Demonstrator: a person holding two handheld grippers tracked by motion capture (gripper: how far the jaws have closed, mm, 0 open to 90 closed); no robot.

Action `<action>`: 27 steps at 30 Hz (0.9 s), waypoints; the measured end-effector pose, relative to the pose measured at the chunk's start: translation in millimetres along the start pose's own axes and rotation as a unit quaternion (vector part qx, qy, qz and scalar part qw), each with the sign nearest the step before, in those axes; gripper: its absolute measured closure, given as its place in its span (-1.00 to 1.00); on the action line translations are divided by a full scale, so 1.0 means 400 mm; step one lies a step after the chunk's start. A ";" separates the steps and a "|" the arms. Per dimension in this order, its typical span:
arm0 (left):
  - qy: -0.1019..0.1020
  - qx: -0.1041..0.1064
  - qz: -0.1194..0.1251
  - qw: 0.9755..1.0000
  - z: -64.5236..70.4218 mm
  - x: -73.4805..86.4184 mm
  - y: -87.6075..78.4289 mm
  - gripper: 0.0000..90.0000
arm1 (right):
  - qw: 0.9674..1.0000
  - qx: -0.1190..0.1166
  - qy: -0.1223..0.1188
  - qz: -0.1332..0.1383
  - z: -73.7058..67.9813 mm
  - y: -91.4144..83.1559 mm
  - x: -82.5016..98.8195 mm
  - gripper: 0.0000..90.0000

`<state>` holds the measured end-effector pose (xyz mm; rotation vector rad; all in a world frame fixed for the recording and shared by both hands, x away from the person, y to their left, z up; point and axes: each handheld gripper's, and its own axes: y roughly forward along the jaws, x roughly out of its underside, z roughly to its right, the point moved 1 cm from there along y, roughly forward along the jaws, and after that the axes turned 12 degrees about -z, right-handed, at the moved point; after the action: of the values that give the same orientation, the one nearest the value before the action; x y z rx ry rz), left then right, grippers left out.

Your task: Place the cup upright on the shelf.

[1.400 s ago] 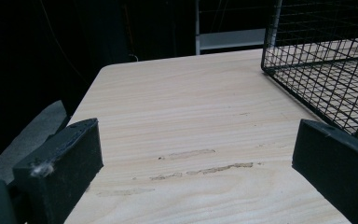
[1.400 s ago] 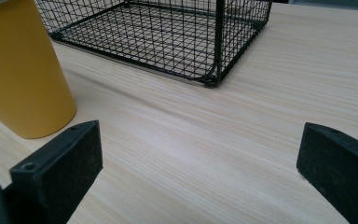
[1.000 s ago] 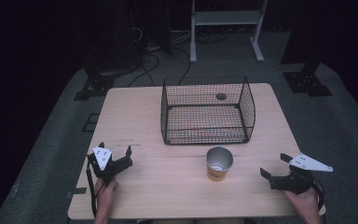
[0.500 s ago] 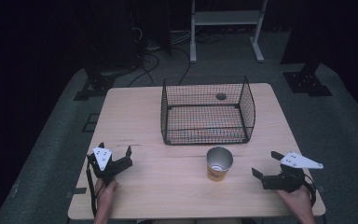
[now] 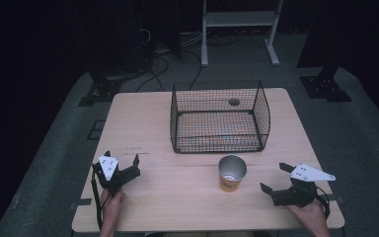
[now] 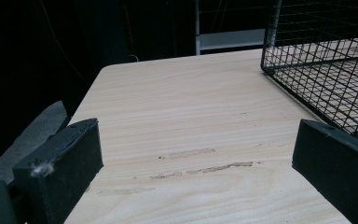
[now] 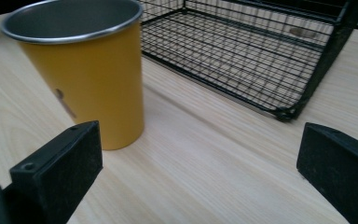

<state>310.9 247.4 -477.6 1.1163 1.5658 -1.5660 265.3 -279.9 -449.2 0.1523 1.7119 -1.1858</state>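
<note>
Both sets of my fingers gape; my right gripper [image 5: 275, 180] has slid nearer the yellow cup [image 5: 232, 173] just ahead-left, readying a grasp.

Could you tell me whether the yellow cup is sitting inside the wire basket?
No, the yellow cup stands upright on the table, in front of the wire basket.

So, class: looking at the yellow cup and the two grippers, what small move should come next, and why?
Probably ease the right gripper left toward the yellow cup: its jaws stand open and the cup sits upright beside them, apart. The left gripper is farther off.
</note>
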 end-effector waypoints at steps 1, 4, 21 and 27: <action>0.000 0.000 0.000 1.000 0.000 0.000 0.000 -0.98 | 1.000 -0.003 -0.003 -0.001 -0.004 0.001 -0.001 -1.00; 0.000 0.000 0.000 1.000 0.000 0.000 0.000 -0.98 | 1.000 -0.009 -0.009 -0.002 -0.015 0.004 -0.002 -1.00; 0.000 -0.001 0.000 1.000 0.000 0.000 0.000 -0.98 | 0.998 -0.059 -0.027 0.002 -0.073 0.026 -0.024 -1.00; 0.000 0.000 0.000 1.000 0.000 0.000 0.000 -0.98 | 0.997 -0.069 -0.043 -0.005 -0.098 0.044 -0.043 -1.00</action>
<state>311.1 247.4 -477.6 1.1164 1.5661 -1.5661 258.4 -234.0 -446.5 0.0084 1.7137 -1.0623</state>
